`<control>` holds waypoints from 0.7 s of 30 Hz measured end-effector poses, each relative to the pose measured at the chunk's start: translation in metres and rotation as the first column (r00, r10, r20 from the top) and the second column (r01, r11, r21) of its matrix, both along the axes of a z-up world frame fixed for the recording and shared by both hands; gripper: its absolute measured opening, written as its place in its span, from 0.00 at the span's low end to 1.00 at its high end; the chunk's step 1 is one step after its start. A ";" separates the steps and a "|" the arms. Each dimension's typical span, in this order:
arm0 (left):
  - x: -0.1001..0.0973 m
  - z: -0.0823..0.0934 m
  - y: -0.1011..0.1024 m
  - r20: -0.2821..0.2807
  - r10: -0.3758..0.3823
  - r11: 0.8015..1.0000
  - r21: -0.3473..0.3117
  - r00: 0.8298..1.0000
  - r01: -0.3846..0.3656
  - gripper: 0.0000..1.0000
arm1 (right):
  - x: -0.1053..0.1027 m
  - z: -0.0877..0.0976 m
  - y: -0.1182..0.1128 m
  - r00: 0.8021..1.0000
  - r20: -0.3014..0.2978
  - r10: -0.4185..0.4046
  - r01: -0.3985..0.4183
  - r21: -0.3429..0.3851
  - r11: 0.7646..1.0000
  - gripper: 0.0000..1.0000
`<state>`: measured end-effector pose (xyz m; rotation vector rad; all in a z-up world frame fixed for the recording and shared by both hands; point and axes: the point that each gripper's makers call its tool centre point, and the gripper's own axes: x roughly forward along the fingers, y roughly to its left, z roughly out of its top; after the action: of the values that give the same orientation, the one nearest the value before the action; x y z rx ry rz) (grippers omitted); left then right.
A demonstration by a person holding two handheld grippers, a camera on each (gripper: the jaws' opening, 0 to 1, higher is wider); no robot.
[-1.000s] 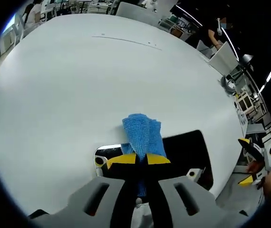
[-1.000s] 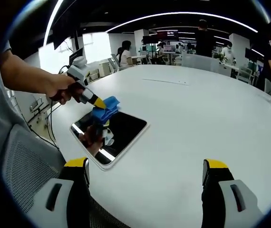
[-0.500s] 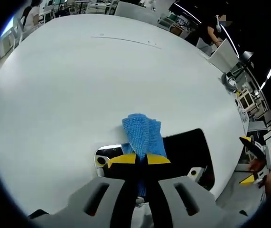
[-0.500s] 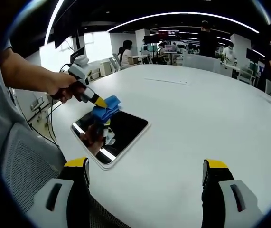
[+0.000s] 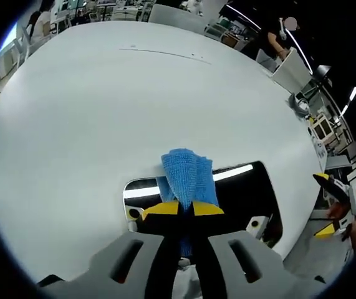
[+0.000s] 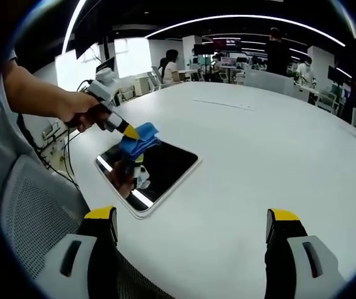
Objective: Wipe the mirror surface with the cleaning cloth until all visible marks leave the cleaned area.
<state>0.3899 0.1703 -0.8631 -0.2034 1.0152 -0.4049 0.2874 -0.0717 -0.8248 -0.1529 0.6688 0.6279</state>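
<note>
We work on a broad white round table with plenty of bare top stretching away from us, though the flat rectangular mirror with rounded corners and a pale rim lies close to the table's near edge, just beside a grey mesh chair back. Our left gripper, its yellow-tipped jaws together and clamped on the folded blue knitted cleaning cloth, presses that cloth down at the mirror's far rim, partly on the glass and partly over onto the table. Our right gripper hangs well apart from the mirror over open table, its jaws spread wide and holding nothing. We judge the wipe to be under way; whether any marks remain on the dark glass we cannot tell, since it mostly reflects ceiling lights and the tool. The main risk, as we see it, is that nothing pins the mirror: a firm stroke towards us could slide it to the near table edge and over, and the idle right gripper could steady it. A second risk is the cloth bunching and slipping from the jaws, so a bare tip scrapes the glass. Strokes have the most room towards the table's centre.
</note>
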 end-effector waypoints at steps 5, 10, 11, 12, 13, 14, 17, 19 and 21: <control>-0.006 0.000 -0.001 -0.001 0.003 1.000 0.000 1.000 -0.003 0.02 | -0.001 -0.001 0.001 1.000 -0.008 0.002 -0.002 -0.002 1.000 0.98; -0.014 0.000 0.000 0.000 0.009 1.000 -0.008 1.000 -0.009 0.02 | -0.001 0.001 0.001 1.000 -0.001 0.002 -0.002 0.001 1.000 0.98; -0.016 0.000 0.000 0.000 0.010 1.000 -0.009 1.000 -0.010 0.02 | -0.001 0.002 0.001 1.000 0.002 0.004 -0.004 0.000 1.000 0.98; -0.018 0.000 0.000 0.000 0.010 1.000 -0.010 1.000 -0.010 0.02 | -0.001 0.002 0.001 1.000 0.005 0.005 -0.005 0.001 1.000 0.98; -0.022 0.001 0.000 0.001 0.009 1.000 -0.011 1.000 -0.009 0.02 | -0.001 0.002 0.002 1.000 0.006 0.005 -0.005 0.001 1.000 0.98; -0.025 0.001 0.000 0.001 0.008 1.000 -0.012 1.000 -0.008 0.02 | 0.000 0.002 0.002 1.000 0.007 0.005 -0.005 0.001 1.000 0.98; -0.032 0.000 0.001 0.008 0.008 1.000 -0.014 1.000 -0.008 0.02 | 0.000 0.002 0.002 1.000 0.009 0.005 -0.005 0.001 1.000 0.98; -0.035 0.001 0.001 0.010 0.009 1.000 -0.016 1.000 -0.009 0.02 | 0.000 0.003 0.002 1.000 0.009 0.005 -0.005 0.001 1.000 0.98; -0.040 0.001 0.002 0.009 0.008 1.000 -0.015 1.000 -0.008 0.02 | -0.001 0.002 0.003 1.000 0.005 0.007 -0.007 0.002 1.000 0.98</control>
<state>0.3496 0.1718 -0.8622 -0.2188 1.0021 -0.4059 0.2864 -0.0689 -0.8229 -0.1550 0.6628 0.6352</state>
